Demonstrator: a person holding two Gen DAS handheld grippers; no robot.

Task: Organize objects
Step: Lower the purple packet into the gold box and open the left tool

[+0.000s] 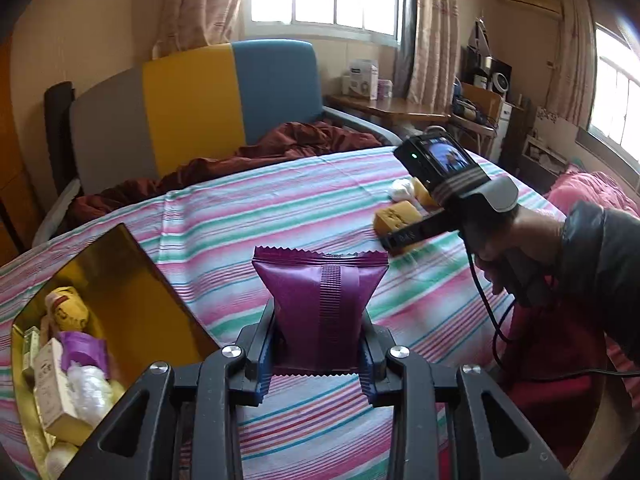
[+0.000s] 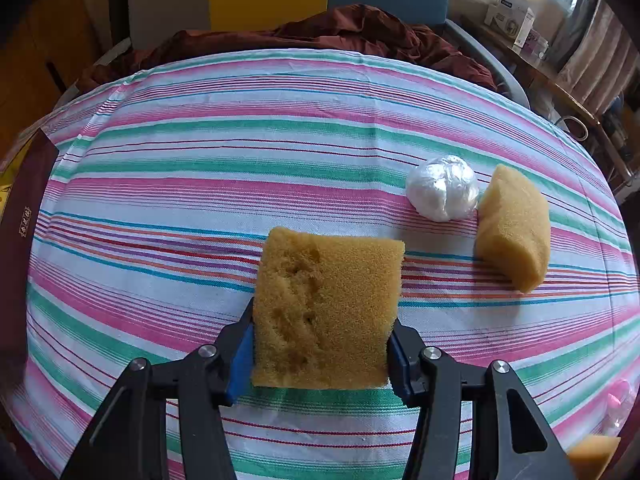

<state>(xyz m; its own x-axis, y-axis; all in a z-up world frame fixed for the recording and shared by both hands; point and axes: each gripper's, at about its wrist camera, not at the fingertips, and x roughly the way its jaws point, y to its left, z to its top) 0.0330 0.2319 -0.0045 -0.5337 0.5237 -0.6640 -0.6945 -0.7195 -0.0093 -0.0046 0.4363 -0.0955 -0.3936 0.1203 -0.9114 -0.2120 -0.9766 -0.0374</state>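
Observation:
My left gripper (image 1: 320, 344) is shut on a purple snack packet (image 1: 320, 304) and holds it upright above the striped bedsheet (image 1: 280, 208). A gold box (image 1: 100, 280) lies open at lower left with several packets inside. My right gripper (image 2: 320, 344) is shut on a square yellow sponge (image 2: 326, 304), which also shows in the left wrist view (image 1: 396, 216). A white plastic-wrapped ball (image 2: 442, 188) and a second, curved yellow sponge (image 2: 514, 226) lie touching each other on the sheet, ahead and to the right of the right gripper.
A dark red blanket (image 2: 340, 36) is bunched at the head of the bed by the yellow and blue headboard (image 1: 224, 96). A dark box edge (image 2: 24, 216) sits at the left. A wooden desk (image 1: 384, 106) with boxes stands by the window. A pink quilt (image 1: 592, 196) lies at right.

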